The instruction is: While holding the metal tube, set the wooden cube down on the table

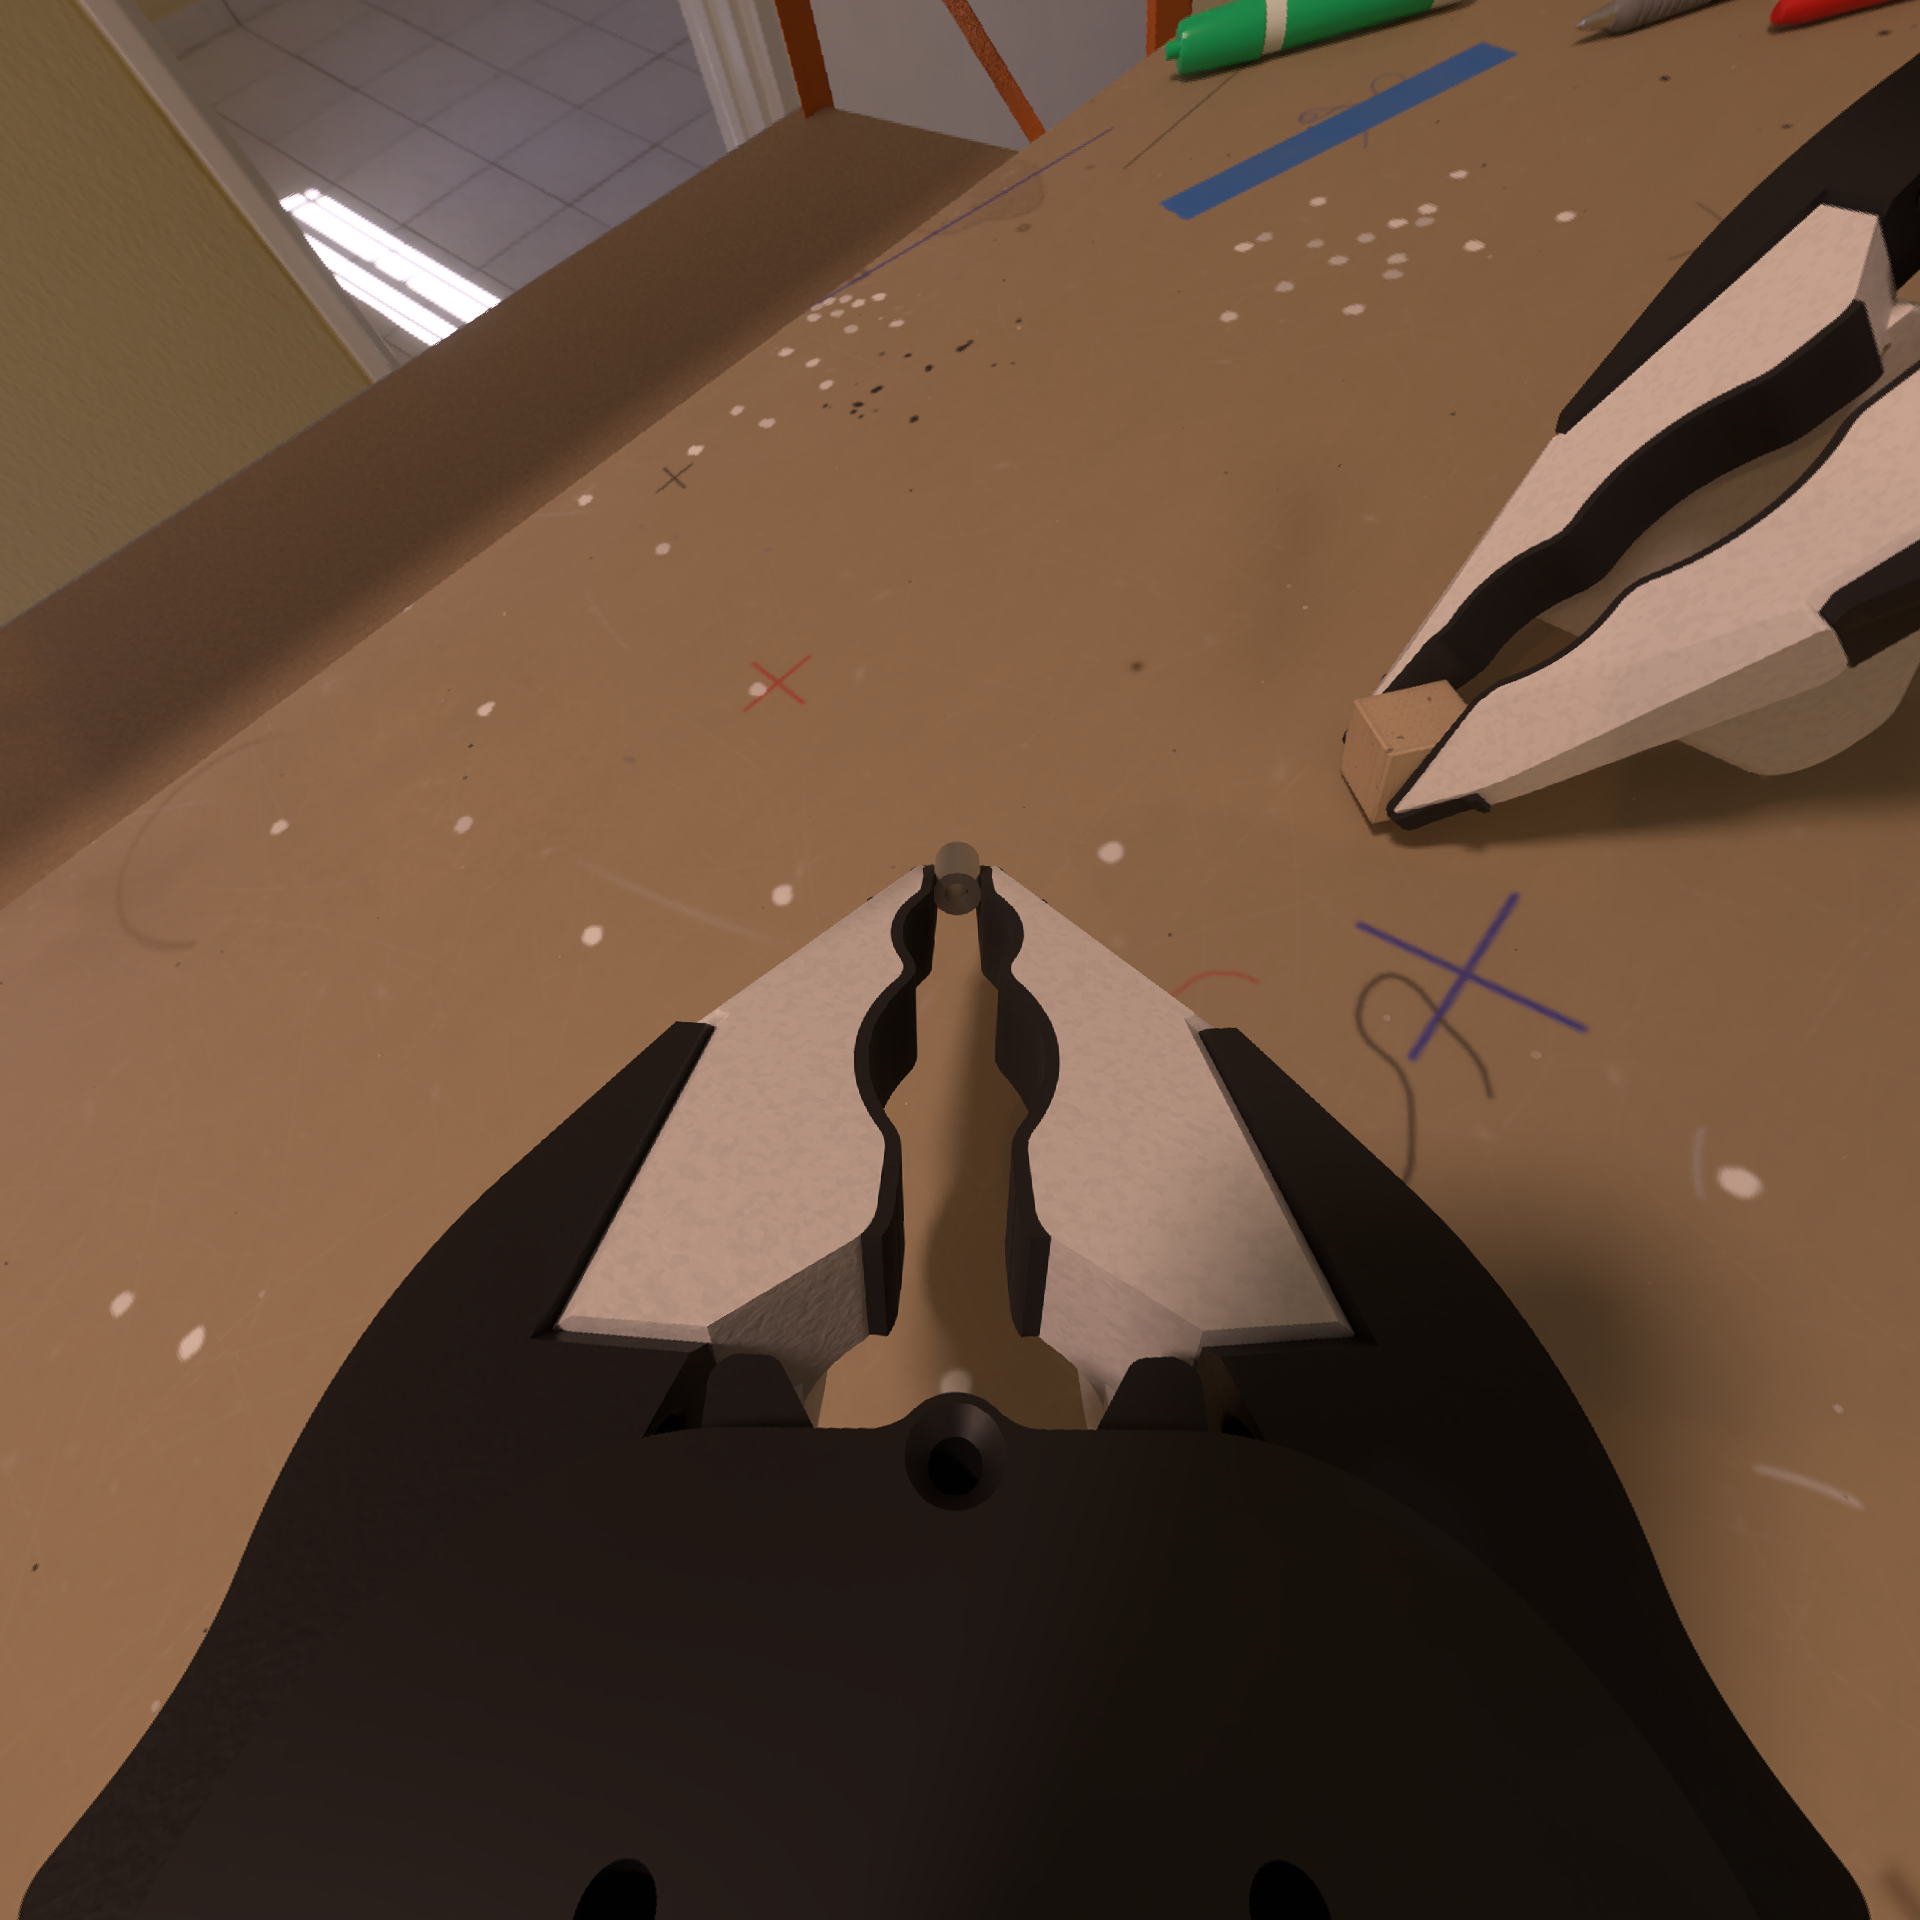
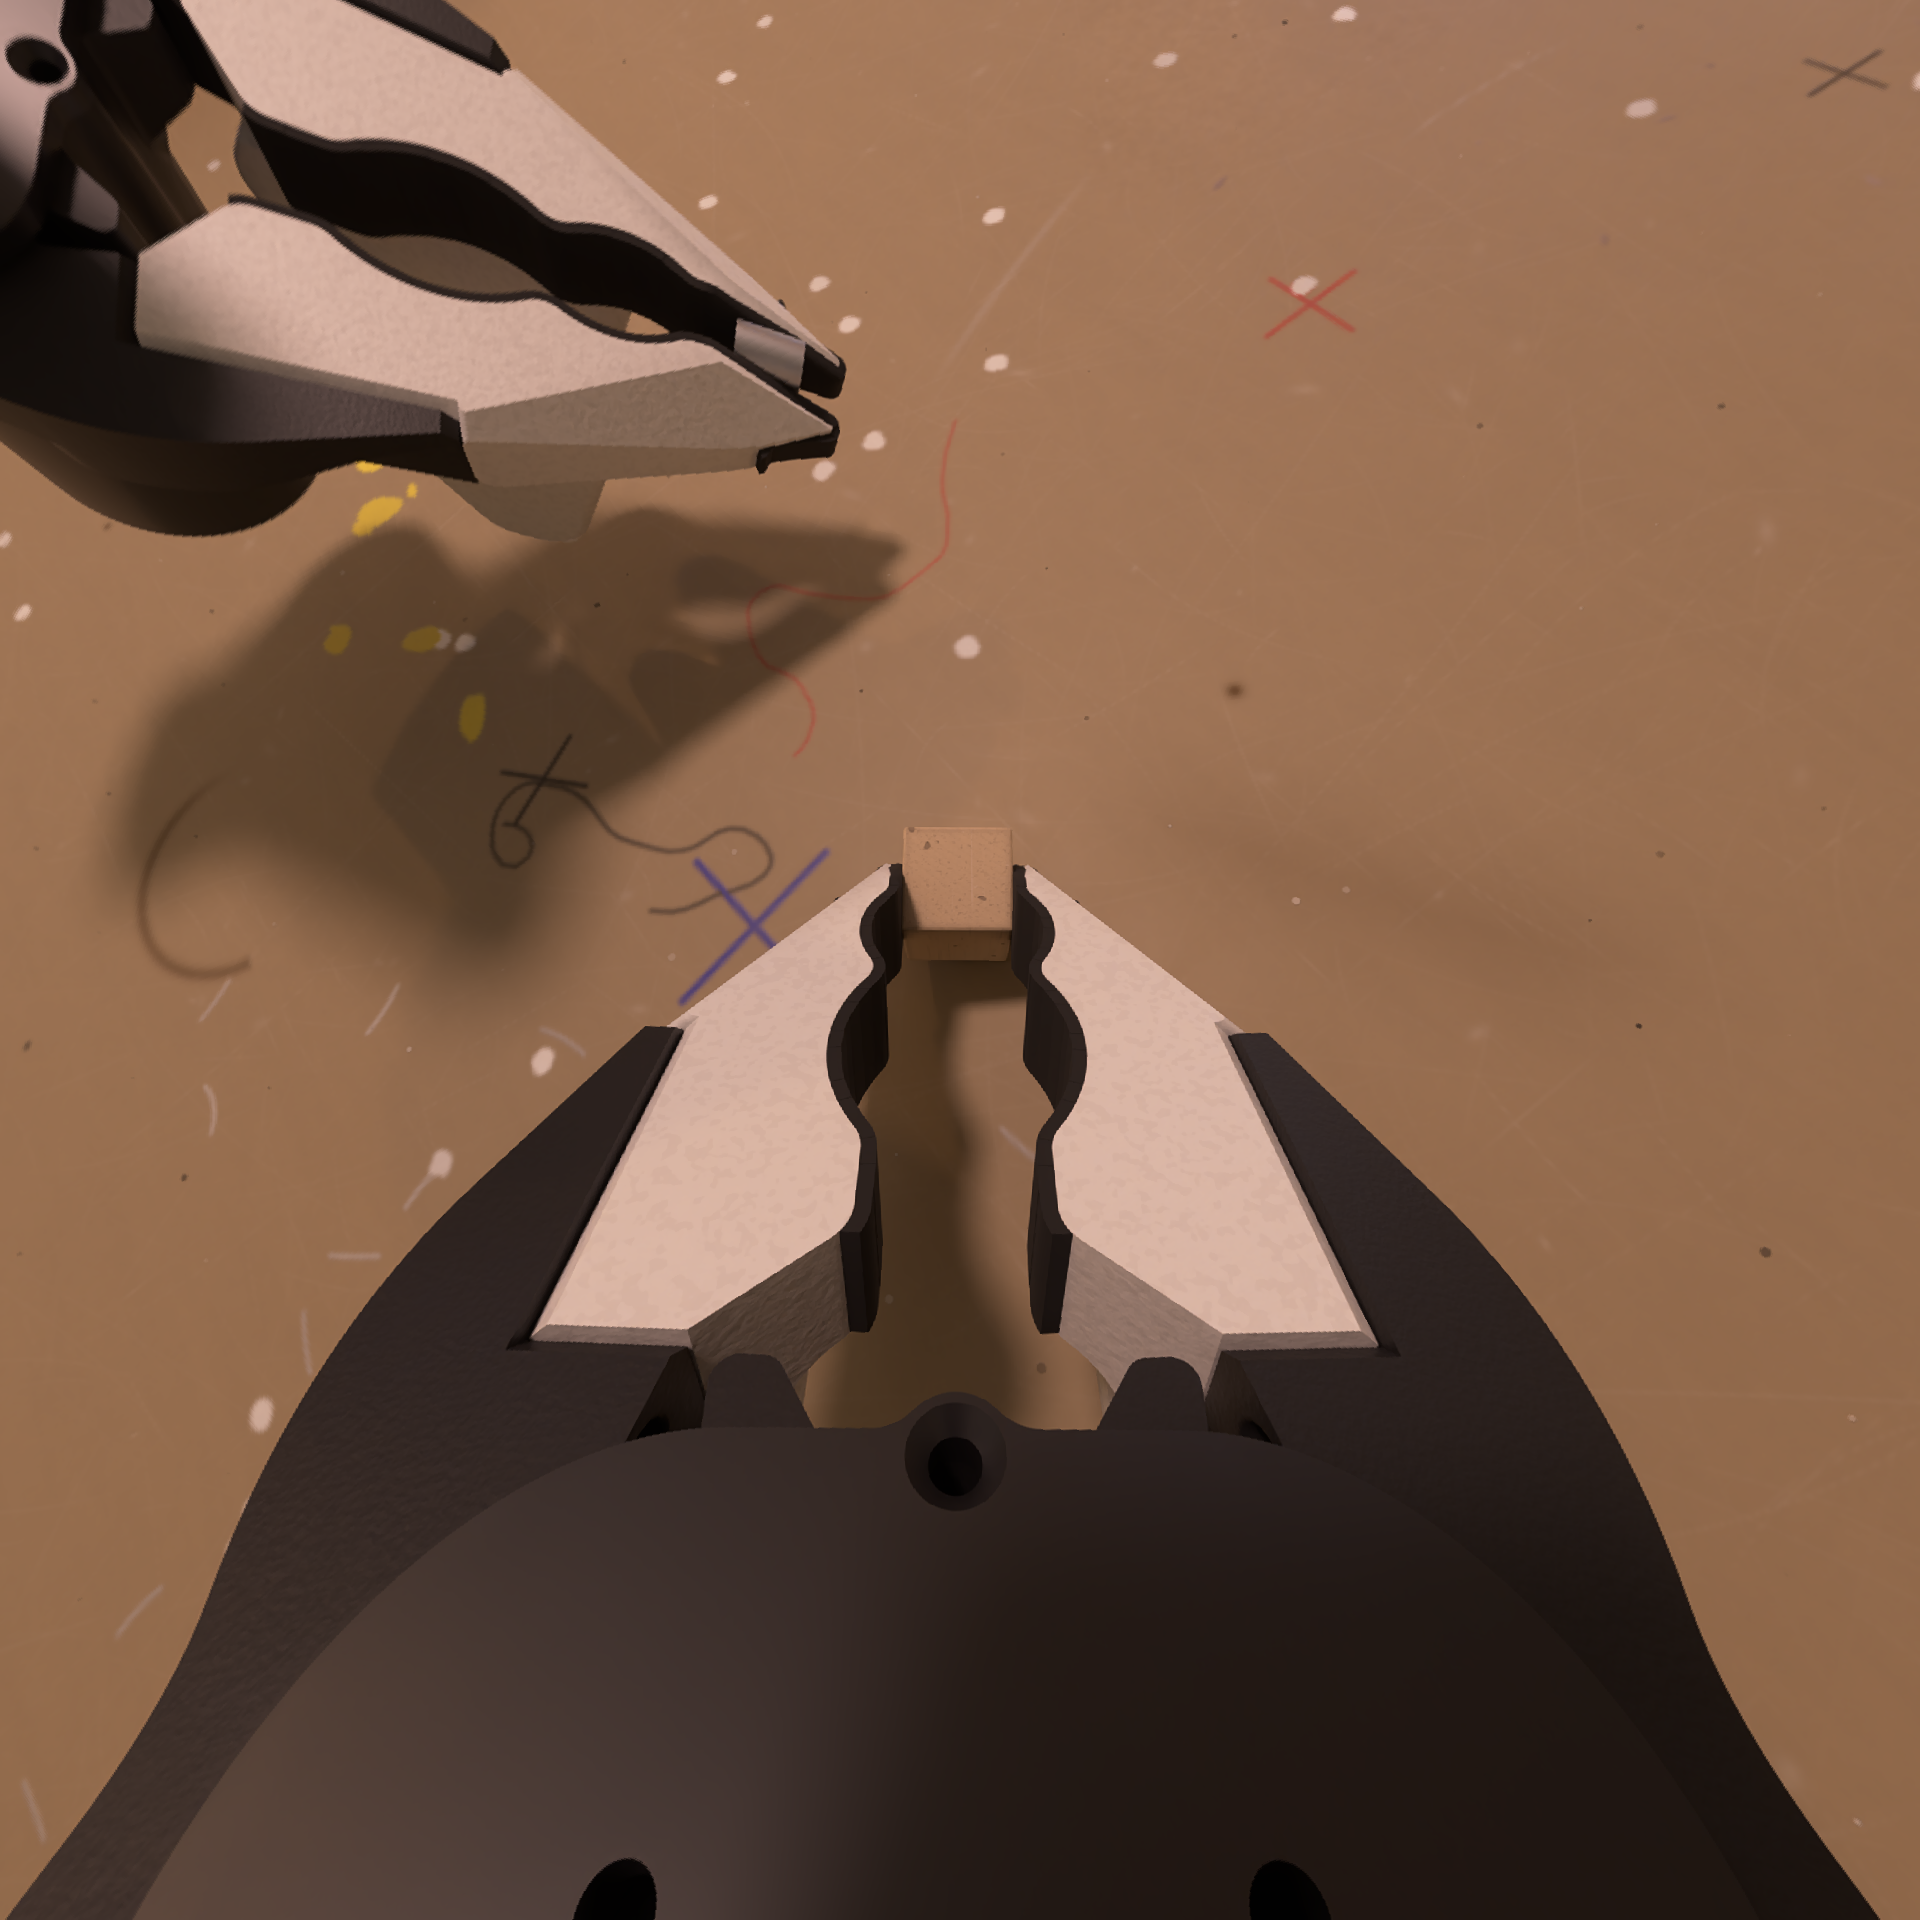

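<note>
While the left gripper (image 1: 957,883) pinches the metal tube (image 1: 956,891) at its tips above the table (image 1: 520,935), the right gripper (image 2: 957,894) clamps the wooden cube (image 2: 957,883) low over it. A green marker (image 1: 1288,26) and blue tape (image 1: 1340,130) lie well apart.

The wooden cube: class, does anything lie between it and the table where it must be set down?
Nothing visible does. The wooden cube sits between the right gripper fingertips, over bare table bearing only pen marks and paint specks. The left gripper, holding the metal tube, is off to one side.
</note>
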You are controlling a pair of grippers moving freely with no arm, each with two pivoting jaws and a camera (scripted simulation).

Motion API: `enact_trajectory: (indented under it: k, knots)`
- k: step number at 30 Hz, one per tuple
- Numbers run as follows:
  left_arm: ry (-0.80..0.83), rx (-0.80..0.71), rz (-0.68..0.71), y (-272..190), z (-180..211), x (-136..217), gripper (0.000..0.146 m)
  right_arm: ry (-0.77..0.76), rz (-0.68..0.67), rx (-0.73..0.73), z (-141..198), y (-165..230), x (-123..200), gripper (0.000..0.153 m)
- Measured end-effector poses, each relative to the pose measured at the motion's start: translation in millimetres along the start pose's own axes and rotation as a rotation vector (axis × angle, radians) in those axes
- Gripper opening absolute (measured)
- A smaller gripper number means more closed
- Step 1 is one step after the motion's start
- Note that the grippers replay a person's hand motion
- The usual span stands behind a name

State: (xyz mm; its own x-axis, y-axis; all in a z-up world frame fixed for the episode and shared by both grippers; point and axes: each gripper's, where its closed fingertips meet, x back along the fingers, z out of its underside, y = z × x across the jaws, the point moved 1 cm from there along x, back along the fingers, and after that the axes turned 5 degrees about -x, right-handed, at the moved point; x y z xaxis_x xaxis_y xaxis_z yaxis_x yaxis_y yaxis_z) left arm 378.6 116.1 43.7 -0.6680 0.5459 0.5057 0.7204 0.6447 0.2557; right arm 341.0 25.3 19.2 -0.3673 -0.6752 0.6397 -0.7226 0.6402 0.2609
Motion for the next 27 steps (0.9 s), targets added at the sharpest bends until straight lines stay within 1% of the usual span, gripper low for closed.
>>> enact_trajectory:
  k: [2,5,7,10,15,17,18,20,22,23,25,27]
  knots:
    - [0.003,-0.005,-0.004,-0.2,0.6,-0.7,0.007,0.001,0.015,0.009,0.5,-1.6,-0.5,0.020]
    - [0.006,-0.006,-0.003,-0.5,0.9,-1.1,0.007,0.000,0.098,0.097,1.2,-2.0,-1.2,0.020]
    - [0.007,-0.012,-0.005,-0.9,1.1,-1.3,0.007,0.001,0.126,0.136,1.7,-1.5,-1.4,0.020]
    - [0.009,-0.013,-0.003,-1.1,1.3,-1.5,0.007,0.001,0.135,0.144,2.1,-1.7,-1.0,0.041]
    - [0.011,-0.014,-0.008,-0.6,1.5,-1.6,0.007,-0.003,0.084,0.103,7.6,2.8,5.8,0.051]
    - [0.011,-0.008,-0.024,1.0,1.4,-0.3,0.007,-0.041,0.061,0.091,7.0,6.4,13.3,0.055]
    - [-0.006,0.008,-0.027,1.1,-1.1,2.1,0.007,-0.084,0.046,0.091,3.2,8.8,18.0,0.055]
    - [-0.127,0.072,0.008,-1.3,-16.2,12.9,0.007,-0.210,0.000,0.133,-12.2,14.4,27.9,0.059]
    - [-0.302,0.145,0.104,-9.0,-38.4,30.3,0.007,-0.356,-0.084,0.196,-33.4,20.7,39.3,0.067]
    - [-0.391,0.192,0.176,-14.8,-49.9,40.8,0.007,-0.407,-0.141,0.198,-43.2,22.9,45.5,0.071]
    - [-0.535,0.307,0.330,-24.6,-68.2,59.6,0.007,-0.440,-0.314,0.153,-59.1,31.5,57.2,0.080]
    - [-0.627,0.433,0.458,-32.4,-79.1,72.8,0.007,-0.420,-0.527,0.080,-73.4,41.1,67.0,0.085]
